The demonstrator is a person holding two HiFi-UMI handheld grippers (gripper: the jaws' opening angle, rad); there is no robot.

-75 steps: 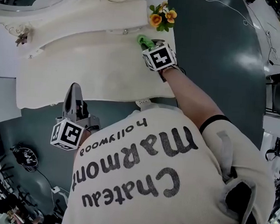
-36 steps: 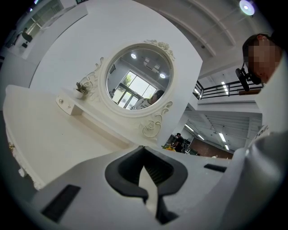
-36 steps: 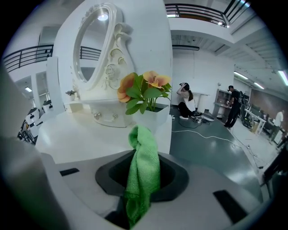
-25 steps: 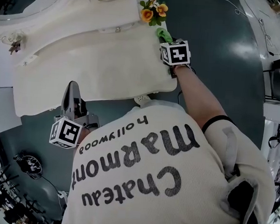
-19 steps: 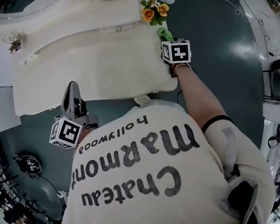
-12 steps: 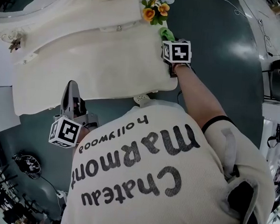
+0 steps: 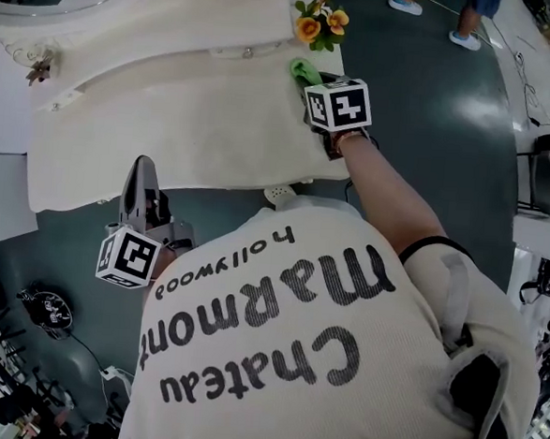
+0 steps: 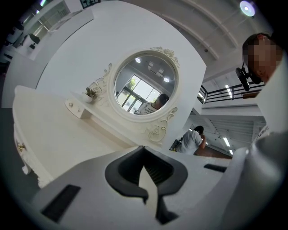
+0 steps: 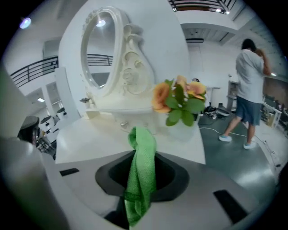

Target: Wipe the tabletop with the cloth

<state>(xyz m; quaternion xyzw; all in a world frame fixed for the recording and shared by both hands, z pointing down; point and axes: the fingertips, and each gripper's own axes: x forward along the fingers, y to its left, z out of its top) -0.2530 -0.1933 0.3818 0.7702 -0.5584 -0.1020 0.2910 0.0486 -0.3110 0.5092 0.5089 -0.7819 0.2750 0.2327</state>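
Over at the right end of the white tabletop (image 7: 169, 127), close beside the flowers (image 7: 319, 26), the right gripper (image 7: 315, 80) is clamped on the green cloth (image 7: 302, 71), and a twisted fold pokes out past the jaw tips toward the surface. From above I cannot tell whether that fold actually touches the top. I take this for a wiping stroke under way at the far right corner. The next move, as I judge it, calls for pressing the cloth down and drawing it left across the long bare stretch, clear of the flowers and the raised back ledge. The left gripper (image 7: 143, 193) hangs off the near edge over the dark floor, its jaws together on nothing. The right gripper view shows the cloth pinched between the dark pads, which the marker cube hides from the head view, and also a passer-by (image 9: 249, 76) on the floor. Only the head view shows how much tabletop lies to the left. The left gripper view alone shows the round mirror (image 8: 145, 83) face-on.
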